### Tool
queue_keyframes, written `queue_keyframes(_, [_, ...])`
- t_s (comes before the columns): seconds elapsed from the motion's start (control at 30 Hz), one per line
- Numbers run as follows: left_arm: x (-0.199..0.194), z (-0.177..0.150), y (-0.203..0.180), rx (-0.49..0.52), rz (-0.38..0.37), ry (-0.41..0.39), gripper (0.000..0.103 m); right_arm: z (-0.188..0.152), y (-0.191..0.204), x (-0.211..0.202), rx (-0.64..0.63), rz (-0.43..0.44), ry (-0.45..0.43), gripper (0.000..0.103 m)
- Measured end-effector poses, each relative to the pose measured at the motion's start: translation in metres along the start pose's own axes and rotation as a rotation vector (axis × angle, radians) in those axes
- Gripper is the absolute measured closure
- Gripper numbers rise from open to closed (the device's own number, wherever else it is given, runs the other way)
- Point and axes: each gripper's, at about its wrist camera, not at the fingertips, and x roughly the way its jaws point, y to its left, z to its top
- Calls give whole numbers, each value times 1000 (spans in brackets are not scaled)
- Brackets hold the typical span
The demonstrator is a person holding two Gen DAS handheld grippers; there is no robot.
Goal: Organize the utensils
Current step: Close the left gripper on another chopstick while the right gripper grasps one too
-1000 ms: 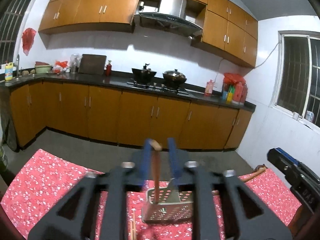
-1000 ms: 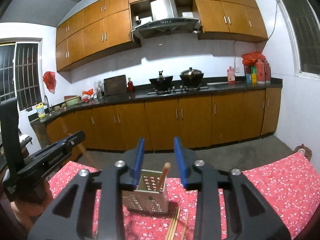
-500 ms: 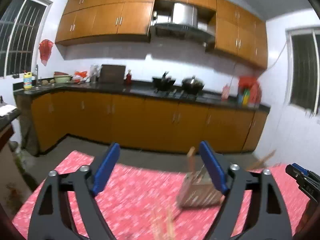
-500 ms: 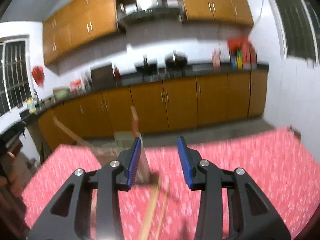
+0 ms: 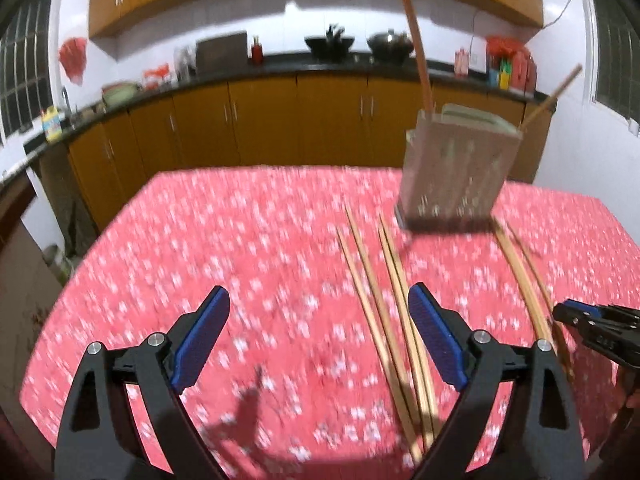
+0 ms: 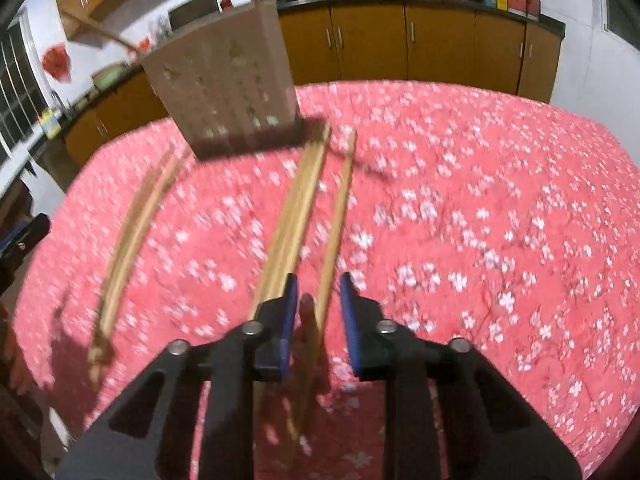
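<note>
A perforated metal utensil holder (image 5: pixel 456 168) stands on the red floral tablecloth (image 5: pixel 200 240), with a brown chopstick (image 5: pixel 418 52) and a lighter one (image 5: pixel 552 92) sticking out of it. Several loose wooden chopsticks (image 5: pixel 384 300) lie in front of it. My left gripper (image 5: pixel 316 292) hangs over the cloth, its jaws opening wide and holding nothing; the chopsticks run beside its right finger. My right gripper (image 6: pixel 319 278) is low over the cloth with its jaws closing; one chopstick (image 6: pixel 338 216) lies between them, with a gap still showing. The holder (image 6: pixel 224 92) is beyond it.
Another pair of chopsticks (image 6: pixel 132 232) lies left of the right gripper. Past the table's far edge run orange cabinets (image 5: pixel 280 120) and a dark counter with woks (image 5: pixel 328 44). The right gripper's tip (image 5: pixel 592 324) shows at the left view's right side.
Both grippers dropped toward the table and tilted down. The left jaws opened and let go of the brown chopstick, which now stands in the holder. The right jaws narrowed around a chopstick.
</note>
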Motion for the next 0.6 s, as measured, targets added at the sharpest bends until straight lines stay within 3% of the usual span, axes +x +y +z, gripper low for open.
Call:
queue_keyframes(0.2, [14,-21,1,-41,-90,91,15,2,-12,1,46,-45,-17,95])
queue_keyframes(0.43, [31,-31,-13,-46,-148,183,48,4,-14,-1,43,-57,-27,95])
queue_keyframes(0.6, [46,-35,-14,-65,-126,235,61,4,-14,-1,40,-55,-29,95])
